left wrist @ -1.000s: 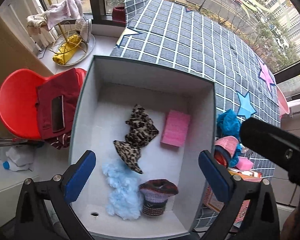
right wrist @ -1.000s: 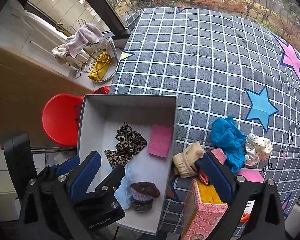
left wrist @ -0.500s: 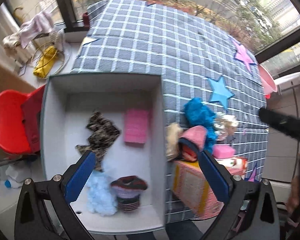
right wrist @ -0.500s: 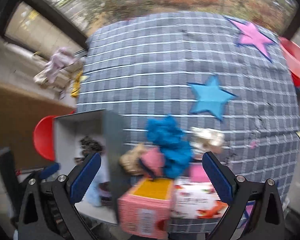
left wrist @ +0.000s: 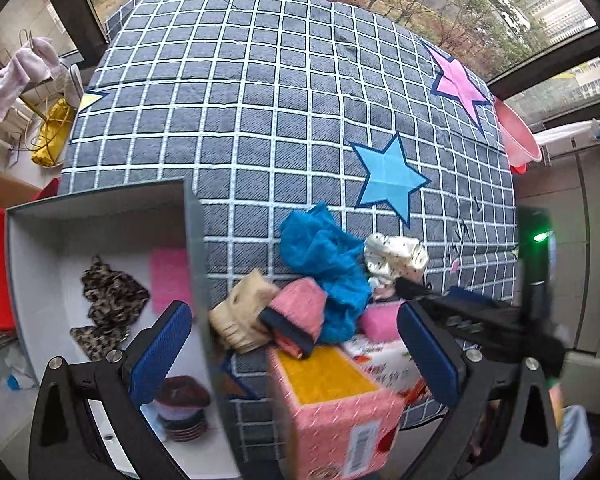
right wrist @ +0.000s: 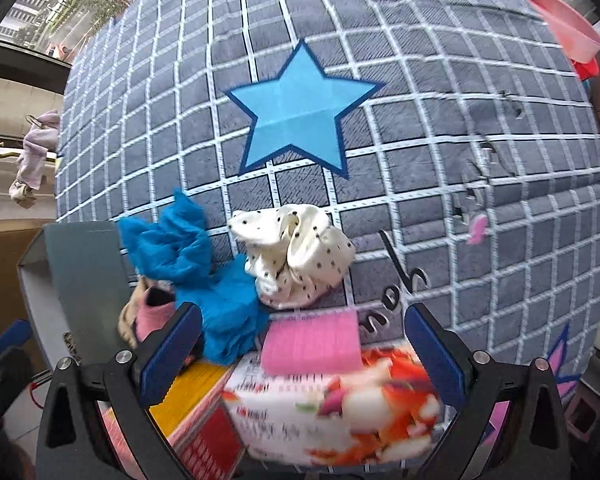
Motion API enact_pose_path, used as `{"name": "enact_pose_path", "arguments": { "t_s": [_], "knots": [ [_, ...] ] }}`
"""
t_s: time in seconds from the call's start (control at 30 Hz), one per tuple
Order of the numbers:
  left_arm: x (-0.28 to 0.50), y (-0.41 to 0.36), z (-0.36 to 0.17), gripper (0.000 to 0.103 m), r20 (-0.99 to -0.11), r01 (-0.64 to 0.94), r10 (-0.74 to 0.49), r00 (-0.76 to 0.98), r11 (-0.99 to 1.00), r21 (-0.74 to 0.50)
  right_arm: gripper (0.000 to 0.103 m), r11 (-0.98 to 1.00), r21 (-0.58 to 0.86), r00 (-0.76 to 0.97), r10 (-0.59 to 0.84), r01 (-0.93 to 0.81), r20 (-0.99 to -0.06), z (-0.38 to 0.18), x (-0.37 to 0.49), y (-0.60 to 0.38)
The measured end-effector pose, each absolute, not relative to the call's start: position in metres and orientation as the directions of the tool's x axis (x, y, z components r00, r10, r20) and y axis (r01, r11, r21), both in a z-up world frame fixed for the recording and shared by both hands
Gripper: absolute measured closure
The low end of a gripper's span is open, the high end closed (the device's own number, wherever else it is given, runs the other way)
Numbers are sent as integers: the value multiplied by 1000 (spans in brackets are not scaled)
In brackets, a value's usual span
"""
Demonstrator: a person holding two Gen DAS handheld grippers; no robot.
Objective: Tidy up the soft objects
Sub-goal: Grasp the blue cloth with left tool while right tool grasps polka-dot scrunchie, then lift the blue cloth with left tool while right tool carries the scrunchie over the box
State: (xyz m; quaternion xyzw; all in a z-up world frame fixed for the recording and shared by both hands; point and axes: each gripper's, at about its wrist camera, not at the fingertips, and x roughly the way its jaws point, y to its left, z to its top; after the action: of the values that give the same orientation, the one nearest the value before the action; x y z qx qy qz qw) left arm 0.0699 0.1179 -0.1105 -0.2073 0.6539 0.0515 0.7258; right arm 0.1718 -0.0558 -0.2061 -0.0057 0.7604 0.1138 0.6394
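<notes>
Pink sponge (right wrist: 310,342) and boxes front the spread, empty right gripper (right wrist: 302,354); left gripper (left wrist: 294,354) likewise.

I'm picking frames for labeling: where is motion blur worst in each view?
Left wrist: box wall and pink carton smear; right claw streaks. Right wrist: floral carton and pink sponge blur most; blue star stays fairly sharp.

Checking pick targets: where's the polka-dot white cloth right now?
On the checked blanket, outside the box. In the right wrist view the polka-dot white cloth sits centre, right of the blue cloth and below the blue star.
</notes>
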Motion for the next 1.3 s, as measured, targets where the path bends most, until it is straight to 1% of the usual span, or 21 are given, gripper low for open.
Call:
{"name": "enact_pose_path", "arguments": {
  "t_s": [0.23, 0.27, 0.3, 0.37, 0.43, 0.47, 0.5, 0.53, 0.6, 0.67, 0.8, 0.83, 0.87, 0.93, 1.0, 1.07, 1.17, 1.3],
  "knots": [
    [100, 107, -138, 0, -977, -385, -192, 98, 898, -215, 1, 965, 151, -184, 111, -215, -977, -244, 184, -40],
    [105, 105, -144, 0, -976, -390, -198, 88, 895, -217, 3, 963, 148, -183, 107, -225, -977, -247, 185, -40],
    [107, 104, -148, 0, -976, -391, -204, 82, 894, -219, 6, 960, 145, -180, 103, -238, -978, -250, 186, -41],
    [115, 98, -158, 0, -978, -395, -200, 57, 895, -206, 34, 955, 150, -184, 104, -258, -977, -254, 186, -41],
    [123, 92, -168, 0, -981, -391, -191, 27, 901, -187, 45, 946, 176, -205, 122, -272, -971, -259, 185, -43],
    [127, 89, -173, 0, -982, -389, -190, 10, 904, -178, 56, 941, 173, -202, 117, -291, -972, -259, 184, -44],
    [130, 86, -177, 0, -982, -388, -188, -7, 906, -170, 65, 936, 176, -194, 120, -306, -974, -258, 183, -45],
    [133, 84, -183, 0, -982, -388, -185, -30, 908, -159, 68, 931, 197, -201, 139, -307, -970, -257, 182, -49],
    [139, 80, -196, 1, -981, -396, -176, -76, 909, -133, 68, 935, 225, -214, 169, -275, -962, -255, 183, -64],
    [145, 78, -206, 6, -978, -403, -178, -104, 907, -122, 68, 940, 246, -208, 198, -236, -958, -252, 185, -85],
    [154, 73, -233, 9, -964, -403, -181, -196, 911, -89, 68, 946, 274, -185, 242, -173, -952, -236, 190, -122],
    [156, 72, -239, 14, -958, -404, -184, -218, 911, -83, 68, 947, 279, -178, 250, -162, -952, -232, 190, -131],
    [157, 71, -246, 23, -951, -405, -184, -247, 911, -71, 68, 947, 283, -174, 256, -154, -951, -230, 191, -136],
    [158, 69, -256, 31, -940, -411, -183, -287, 910, -52, 67, 946, 294, -163, 271, -135, -949, -223, 191, -147],
    [160, 66, -262, 43, -931, -402, -198, -306, 913, -62, 67, 945, 305, -152, 286, -121, -946, -215, 187, -156],
    [163, 62, -261, 60, -934, -382, -186, -305, 922, -59, 67, 943, 315, -145, 298, -111, -943, -209, 185, -160],
    [169, 53, -249, 69, -951, -334, -181, -249, 938, -91, 67, 940, 328, -139, 314, -95, -939, -202, 182, -171],
    [168, 43, -220, 71, -976, -288, -151, -154, 952, -102, 67, 938, 333, -129, 321, -92, -938, -196, 179, -173]
  ]
}}
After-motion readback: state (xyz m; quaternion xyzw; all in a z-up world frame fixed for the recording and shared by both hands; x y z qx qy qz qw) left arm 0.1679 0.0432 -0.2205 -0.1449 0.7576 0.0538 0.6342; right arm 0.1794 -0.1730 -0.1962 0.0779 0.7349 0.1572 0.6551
